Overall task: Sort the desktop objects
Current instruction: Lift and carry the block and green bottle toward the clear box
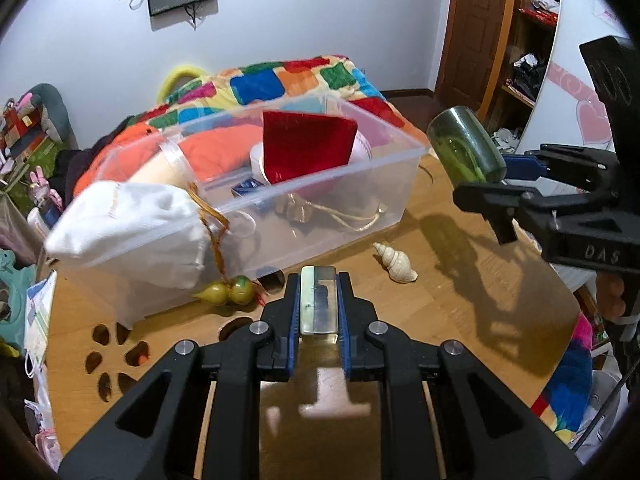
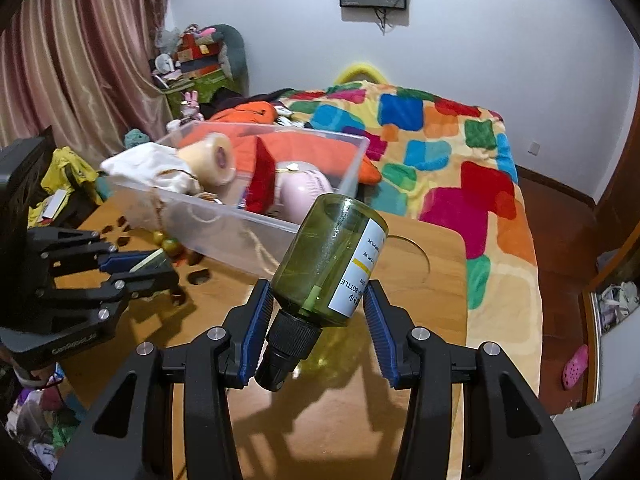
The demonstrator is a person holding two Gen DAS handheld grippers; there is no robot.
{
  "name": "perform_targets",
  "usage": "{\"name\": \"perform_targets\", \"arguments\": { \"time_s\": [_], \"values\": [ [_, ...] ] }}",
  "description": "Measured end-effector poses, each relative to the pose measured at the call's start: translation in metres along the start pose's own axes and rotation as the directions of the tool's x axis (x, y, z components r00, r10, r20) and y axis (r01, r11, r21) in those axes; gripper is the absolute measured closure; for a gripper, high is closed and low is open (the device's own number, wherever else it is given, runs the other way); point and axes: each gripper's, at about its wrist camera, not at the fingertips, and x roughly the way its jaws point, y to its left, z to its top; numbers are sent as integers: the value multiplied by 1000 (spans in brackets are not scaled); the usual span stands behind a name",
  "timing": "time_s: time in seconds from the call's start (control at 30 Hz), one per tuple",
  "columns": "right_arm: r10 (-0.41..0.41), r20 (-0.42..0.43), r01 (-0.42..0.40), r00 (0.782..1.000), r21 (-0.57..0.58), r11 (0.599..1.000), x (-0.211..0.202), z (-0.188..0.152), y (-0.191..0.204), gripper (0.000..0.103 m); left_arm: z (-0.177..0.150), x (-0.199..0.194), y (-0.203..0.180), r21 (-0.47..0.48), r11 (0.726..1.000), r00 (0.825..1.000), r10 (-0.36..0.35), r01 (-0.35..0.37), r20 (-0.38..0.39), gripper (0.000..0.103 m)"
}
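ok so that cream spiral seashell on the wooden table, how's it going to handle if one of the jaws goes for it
The cream spiral seashell looks hard and rigid, so it should not flex, though the thin pointed tip may chip under a hard squeeze. Its glossy, tapering cone could slip out of the pads. Lying on its side on the wooden table, it would probably roll in a curve if nudged.

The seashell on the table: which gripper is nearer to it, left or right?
Left. The left gripper hangs close beside the seashell; the right gripper, holding a green bottle, is farther off, raised above the table.
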Motion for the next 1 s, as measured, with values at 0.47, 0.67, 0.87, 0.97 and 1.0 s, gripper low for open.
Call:
{"name": "perform_targets", "arguments": {
  "time_s": [0.47,0.67,0.87,0.97,1.0],
  "values": [
    [-10,49,11,999,-15,1000,-13,19,23,60,17,-35,22,-7,999,997,44,-43,70,88],
    [-11,63,13,998,-36,999,-9,32,33,60,28,-39,35,-15,998,993,70,-68,97,88],
    [-9,78,12,997,-45,999,-3,46,35,60,38,-37,49,-32,997,990,80,-76,114,88],
    [-10,92,14,996,-43,999,0,56,33,60,44,-35,58,-40,996,989,83,-78,126,88],
    [-8,96,12,995,-42,999,1,59,33,60,46,-34,61,-41,996,988,88,-84,130,88]
  ]
}}
